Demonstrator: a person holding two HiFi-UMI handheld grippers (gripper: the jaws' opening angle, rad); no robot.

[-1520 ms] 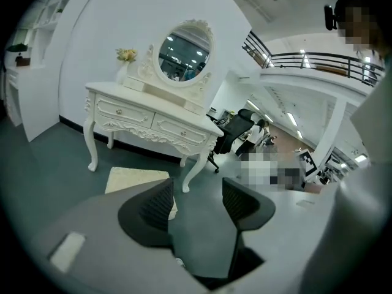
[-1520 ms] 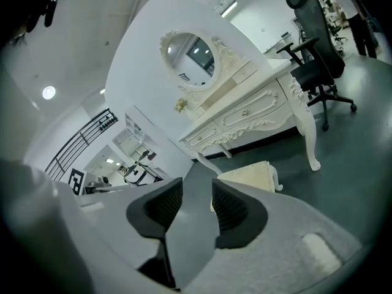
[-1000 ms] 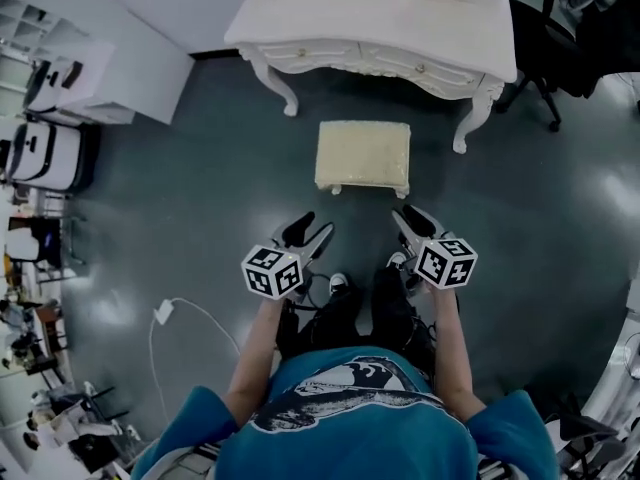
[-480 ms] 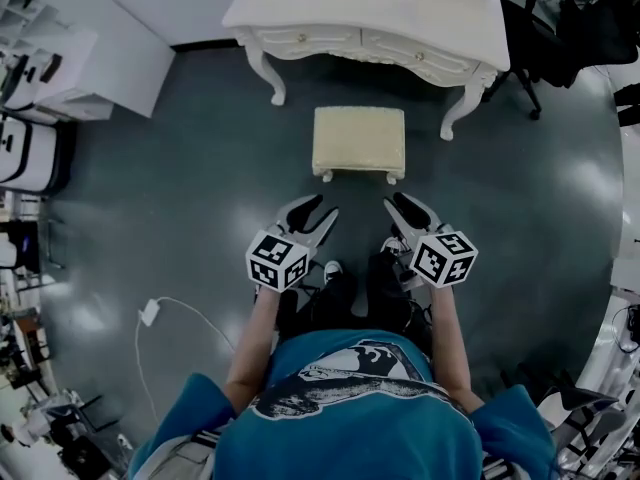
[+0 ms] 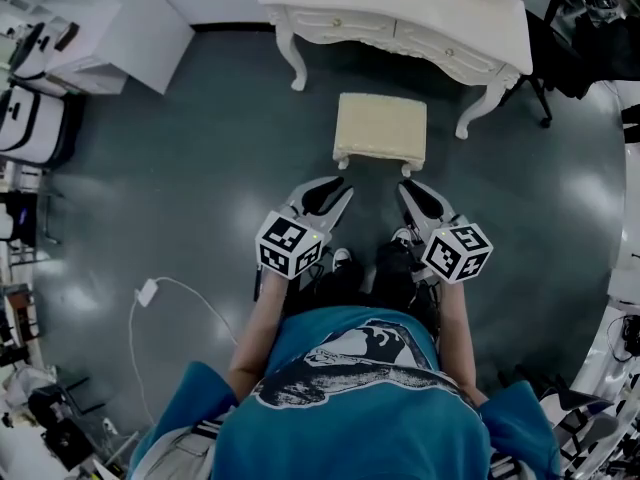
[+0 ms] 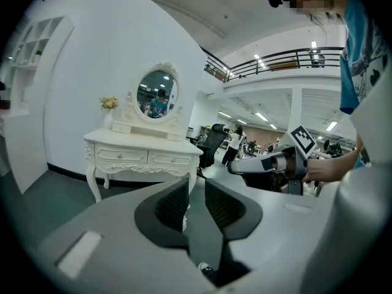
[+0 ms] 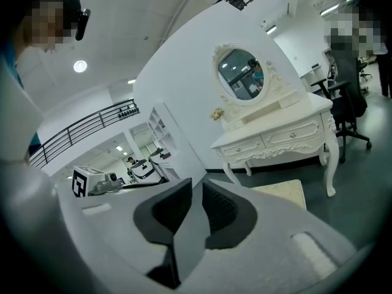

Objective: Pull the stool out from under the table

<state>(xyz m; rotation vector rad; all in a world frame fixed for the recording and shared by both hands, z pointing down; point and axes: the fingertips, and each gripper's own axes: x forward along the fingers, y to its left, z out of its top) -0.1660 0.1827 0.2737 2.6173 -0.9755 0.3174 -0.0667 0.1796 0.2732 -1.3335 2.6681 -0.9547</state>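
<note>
In the head view, the stool (image 5: 380, 128) with its cream cushion stands on the dark floor (image 5: 200, 168) just in front of the white table (image 5: 400, 13). It sits roughly between the table's two front legs, and its top lies clear of the tabletop's front edge. The left gripper (image 5: 338, 190) and the right gripper (image 5: 412, 190) point toward the stool's near side. Each is near a corner but apart from it, and neither touches it. A white cable (image 5: 148, 293) lies on the floor well to the left. In the left gripper view, that gripper's jaws have just been closing and stand released, with only a narrow gap and bare floor between the ribbed pads. Beyond them are the table and its oval mirror (image 6: 157, 94), and the other gripper reaches in from the right. In the right gripper view, the jaws have likewise just been closing and are nearly together, a thin slit left between the pads with nothing in it. The stool's cushion shows low to the right of the jaws, in front of the table.
</note>
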